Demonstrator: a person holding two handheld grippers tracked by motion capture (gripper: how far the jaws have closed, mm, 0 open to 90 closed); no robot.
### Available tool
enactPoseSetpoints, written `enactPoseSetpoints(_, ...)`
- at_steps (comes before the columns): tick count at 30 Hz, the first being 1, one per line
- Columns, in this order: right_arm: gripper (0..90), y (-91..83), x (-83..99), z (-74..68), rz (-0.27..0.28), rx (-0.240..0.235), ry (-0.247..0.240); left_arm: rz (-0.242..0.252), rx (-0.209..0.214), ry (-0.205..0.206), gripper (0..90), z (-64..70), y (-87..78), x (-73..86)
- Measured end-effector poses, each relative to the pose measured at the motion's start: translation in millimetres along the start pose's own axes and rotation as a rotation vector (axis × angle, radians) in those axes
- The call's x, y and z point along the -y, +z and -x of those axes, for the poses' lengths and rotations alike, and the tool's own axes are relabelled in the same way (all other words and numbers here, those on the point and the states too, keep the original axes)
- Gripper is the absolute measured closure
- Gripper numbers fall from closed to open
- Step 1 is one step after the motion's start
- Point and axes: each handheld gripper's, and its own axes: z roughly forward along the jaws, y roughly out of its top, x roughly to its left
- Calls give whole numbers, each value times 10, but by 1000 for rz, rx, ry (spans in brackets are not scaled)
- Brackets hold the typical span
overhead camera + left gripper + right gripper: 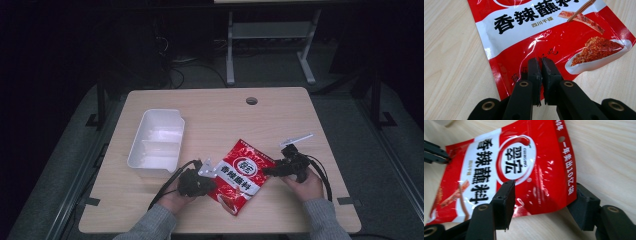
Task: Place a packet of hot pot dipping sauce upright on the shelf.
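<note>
Left claw (541, 65) nearly closed, apparently pinching glossy red seasoning packet (554, 32); right claw (544, 202) wide.

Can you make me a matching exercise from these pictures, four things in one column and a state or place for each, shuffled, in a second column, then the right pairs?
Things:
1. red seasoning packet
2. white tray
3. left gripper
4. right gripper

States or places:
A. jaws wide apart, one on each side of the packet's corner
B. empty, standing on the left part of the table
C. jaws nearly together, over the packet's edge
D. lying flat on the table between the two grippers

Pairs: 1-D, 2-B, 3-C, 4-A
</note>
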Motion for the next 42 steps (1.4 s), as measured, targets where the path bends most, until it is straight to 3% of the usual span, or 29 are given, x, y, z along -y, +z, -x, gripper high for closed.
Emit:
enactPoseSetpoints(6, 444, -32, 14, 20, 41, -87, 35, 3, -3, -1, 852, 4, 1, 3)
enactPoseSetpoints(13, 513, -57, 13, -8, 92, -195, 40, 3, -5, 5, 852, 5, -1, 9)
enactPoseSetpoints(17, 557, -17, 10, -35, 75, -194, 36, 7, -4, 1, 852, 5, 0, 13)
enactPoseSetpoints(23, 676, 89, 54, 10, 51, -203, 96, 9, -12, 6, 852, 16, 1, 15)
enactPoseSetpoints(27, 715, 133, 44, -34, 45, -210, 85, 9, -15, 9, 850, 23, 0, 15)
enactPoseSetpoints(31, 768, 163, 23, -100, 25, -184, 48, 10, -23, 11, 830, 28, 0, 16)
enactPoseSetpoints(32, 809, 151, 18, -102, 33, -200, 45, 13, -35, 17, 807, 31, -1, 21)
enactPoseSetpoints(36, 879, 140, 15, -122, 34, -194, 30, 13, -44, 18, 781, 28, -5, 22)
enactPoseSetpoints(42, 882, 126, 10, -139, 35, -187, 18, 14, -46, 27, 728, 65, -34, 19)
